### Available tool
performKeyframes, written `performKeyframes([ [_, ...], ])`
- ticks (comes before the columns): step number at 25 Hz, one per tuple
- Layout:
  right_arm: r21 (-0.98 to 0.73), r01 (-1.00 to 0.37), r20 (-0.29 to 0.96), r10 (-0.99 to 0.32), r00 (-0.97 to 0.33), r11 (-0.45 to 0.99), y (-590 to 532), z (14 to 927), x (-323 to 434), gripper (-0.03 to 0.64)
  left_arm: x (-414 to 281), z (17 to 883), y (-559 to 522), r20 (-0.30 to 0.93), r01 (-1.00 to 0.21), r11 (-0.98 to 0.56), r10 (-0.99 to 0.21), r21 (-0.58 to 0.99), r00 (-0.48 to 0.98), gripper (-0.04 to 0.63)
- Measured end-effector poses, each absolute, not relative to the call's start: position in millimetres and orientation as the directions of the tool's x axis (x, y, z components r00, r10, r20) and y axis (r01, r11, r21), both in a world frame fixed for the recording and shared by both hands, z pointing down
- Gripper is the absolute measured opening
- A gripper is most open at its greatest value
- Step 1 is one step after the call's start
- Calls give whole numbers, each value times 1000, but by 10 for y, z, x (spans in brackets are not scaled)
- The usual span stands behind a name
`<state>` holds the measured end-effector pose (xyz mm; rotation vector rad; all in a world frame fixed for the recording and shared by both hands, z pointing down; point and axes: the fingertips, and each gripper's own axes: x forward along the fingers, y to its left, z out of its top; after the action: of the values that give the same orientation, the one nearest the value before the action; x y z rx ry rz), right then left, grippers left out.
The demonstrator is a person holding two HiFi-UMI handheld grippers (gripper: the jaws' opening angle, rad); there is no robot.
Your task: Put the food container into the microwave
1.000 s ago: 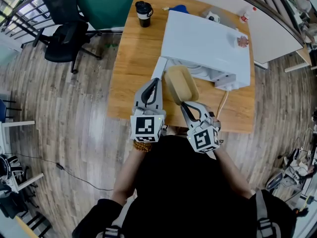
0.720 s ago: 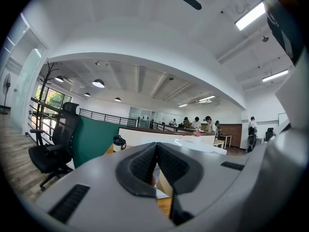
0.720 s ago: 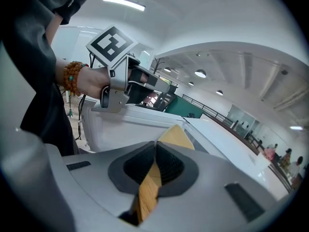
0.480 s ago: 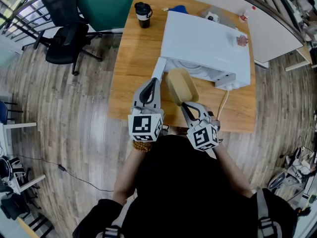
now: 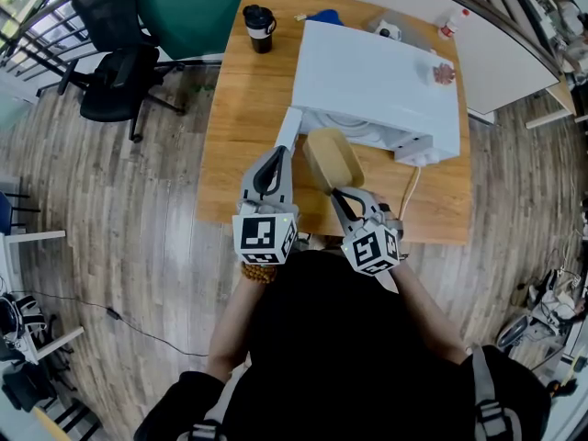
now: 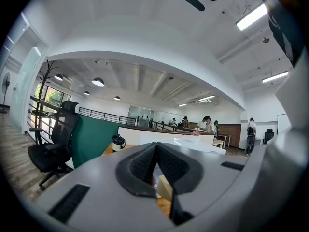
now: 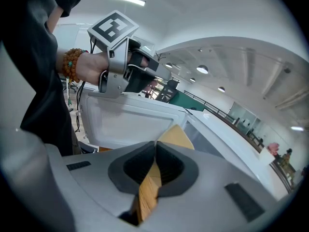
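A white microwave [image 5: 377, 76] stands on the wooden table [image 5: 239, 118], its door [image 5: 288, 127] swung open to the left. The food container [image 5: 333, 157], tan and oval, hangs in front of the open cavity. My right gripper [image 5: 338, 191] is shut on its near rim; the tan edge [image 7: 149, 187] runs between the jaws in the right gripper view. My left gripper [image 5: 278, 151] is shut, just beside the door's outer edge. In the right gripper view, the left gripper [image 7: 159, 74] sits above the door [image 7: 125, 124]. Whether it touches the door is unclear.
A black travel cup [image 5: 259, 26] stands at the table's far left corner, a blue item [image 5: 326, 15] and a small bottle [image 5: 450, 24] behind the microwave. A cable [image 5: 411, 191] trails off the table's near edge. A black office chair [image 5: 119, 72] stands at the left.
Almost nothing differs: both grippers and the container hold nearly the same place before the microwave, and the head view has shifted slightly.
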<state>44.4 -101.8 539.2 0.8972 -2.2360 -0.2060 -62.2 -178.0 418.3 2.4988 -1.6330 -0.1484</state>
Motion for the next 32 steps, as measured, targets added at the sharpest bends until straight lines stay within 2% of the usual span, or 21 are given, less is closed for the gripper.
performKeyframes([
  [32,404,-504,609,-635,-474,763,-1197,5674,617,23,-628,4194,-1794,3,-894,-403,-912,196,411,20],
])
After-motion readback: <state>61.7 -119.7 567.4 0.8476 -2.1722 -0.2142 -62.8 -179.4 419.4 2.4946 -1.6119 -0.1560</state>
